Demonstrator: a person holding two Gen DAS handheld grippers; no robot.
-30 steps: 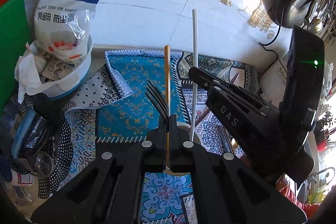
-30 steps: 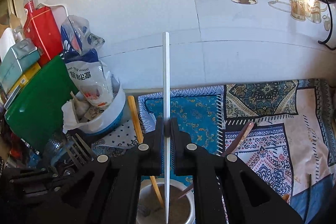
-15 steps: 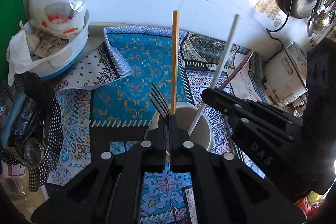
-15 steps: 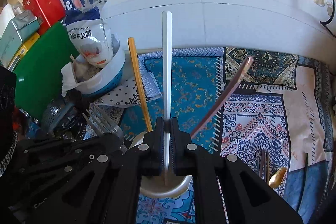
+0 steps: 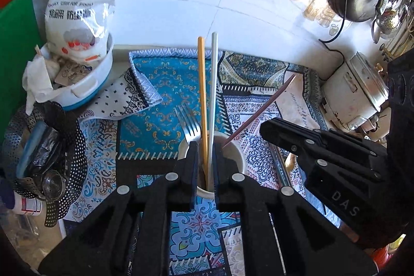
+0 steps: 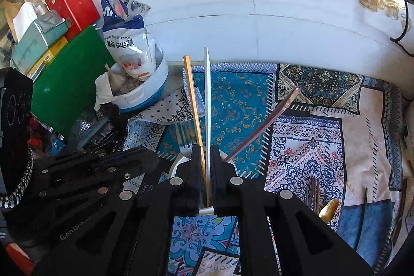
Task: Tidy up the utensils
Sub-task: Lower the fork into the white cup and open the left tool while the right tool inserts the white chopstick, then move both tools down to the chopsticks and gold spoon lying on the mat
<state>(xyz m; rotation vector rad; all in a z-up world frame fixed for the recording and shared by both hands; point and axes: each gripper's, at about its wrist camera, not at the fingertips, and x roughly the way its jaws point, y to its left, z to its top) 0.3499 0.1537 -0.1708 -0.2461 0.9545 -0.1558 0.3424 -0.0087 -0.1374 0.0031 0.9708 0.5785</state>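
Observation:
A white cup [image 5: 239,155] [image 6: 178,163] stands on the patterned cloth and holds a fork [image 5: 189,124] [image 6: 182,137], an orange chopstick [image 5: 202,84] [image 6: 192,100], a white chopstick [image 5: 212,84] [image 6: 207,100] and a brown utensil [image 5: 261,110] [image 6: 266,120]. My left gripper [image 5: 205,159] hangs over the cup, jaws slightly apart, both chopsticks loose in the gap. My right gripper [image 6: 205,159] is also just above the cup, jaws slightly apart around the white chopstick. A gold spoon [image 6: 328,207] and dark utensils [image 6: 314,193] lie on the cloth at the right.
A white-and-blue tub [image 5: 82,84] with a food bag [image 5: 77,14] stands back left, beside a green board [image 6: 67,84] and a black perforated basket [image 5: 49,149]. A white appliance [image 5: 354,97] sits at the right. The tiled wall is close behind.
Both grippers lowered over the cup and opened slightly. The orange and white chopsticks now stand in the cup, upright side by side, no longer clamped.

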